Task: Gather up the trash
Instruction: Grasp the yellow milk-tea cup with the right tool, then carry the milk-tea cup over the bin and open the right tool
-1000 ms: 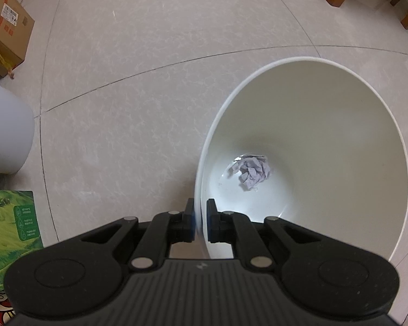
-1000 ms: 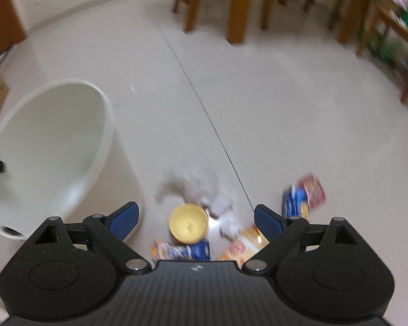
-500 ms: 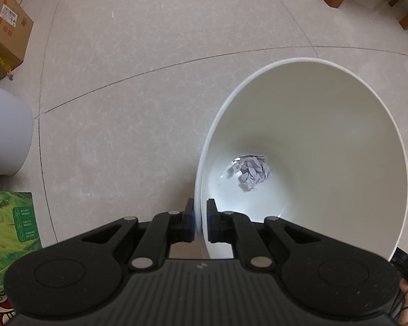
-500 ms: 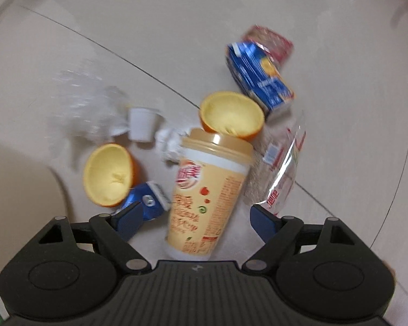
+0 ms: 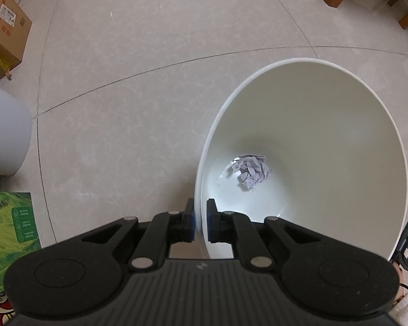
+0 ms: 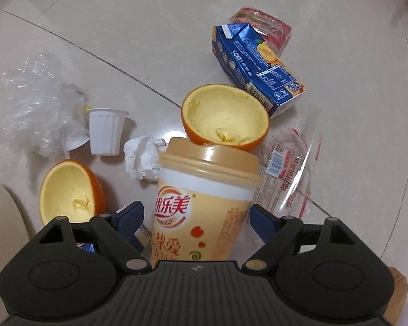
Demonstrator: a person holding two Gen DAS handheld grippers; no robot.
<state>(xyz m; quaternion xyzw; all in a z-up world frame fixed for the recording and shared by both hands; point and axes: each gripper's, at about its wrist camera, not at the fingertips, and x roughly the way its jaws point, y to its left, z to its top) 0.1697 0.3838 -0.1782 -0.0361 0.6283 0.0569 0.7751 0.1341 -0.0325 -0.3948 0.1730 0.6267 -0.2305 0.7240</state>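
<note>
Bin mouth: white bin wide open, only a crumpled paper ball at the bottom.
Bin rim: pinched at the near edge by the left gripper.
Open floor: bare tiles beyond the bin; cardboard box at the far left.
Cup flanks: lidded cup between the right gripper fingers, slim gaps either side.
Left crowding: orange half, paper wad, small white cup.
Right crowding: clear wrapper, second orange half, blue carton.

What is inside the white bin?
One crumpled paper ball lies on the bottom of the bin. The left gripper covers the nearest part of the floor inside.
</note>
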